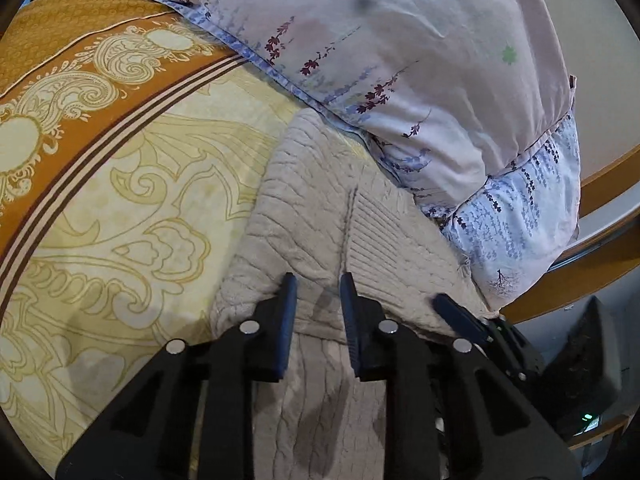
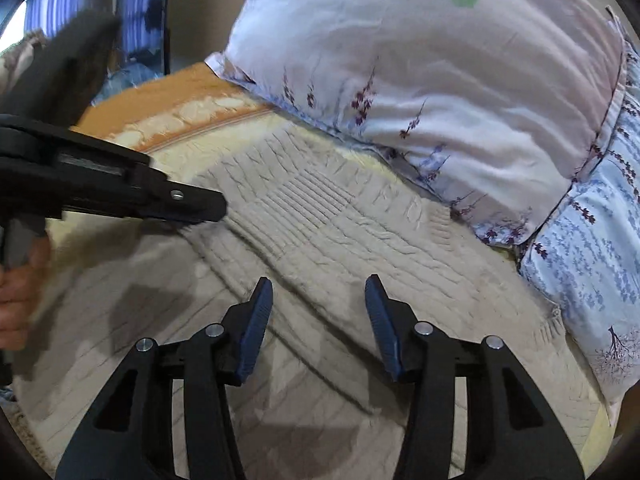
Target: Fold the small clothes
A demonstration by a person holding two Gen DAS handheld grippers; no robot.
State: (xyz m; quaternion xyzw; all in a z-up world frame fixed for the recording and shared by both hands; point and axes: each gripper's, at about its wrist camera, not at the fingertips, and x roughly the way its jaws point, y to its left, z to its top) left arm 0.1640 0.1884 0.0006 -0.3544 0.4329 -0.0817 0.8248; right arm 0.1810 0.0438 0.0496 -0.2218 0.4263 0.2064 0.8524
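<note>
Knitwear lies beneath both claws: the left gripper [image 1: 318, 284] stands narrowly parted over a ridge of the beige sweater [image 1: 320, 208], gripping nothing; the right gripper [image 2: 319, 286] is half open, empty. Beyond lies the floral pillow [image 1: 400, 60]. Judged step: seizing the fold edge; next, close and lift.

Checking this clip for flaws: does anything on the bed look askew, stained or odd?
One oddity: the pale floral pillow carries a dark smudge near its top. The beige cable-knit sweater lies flat on the yellow patterned bedspread, tucked against the pillow; nothing spilled or torn.
</note>
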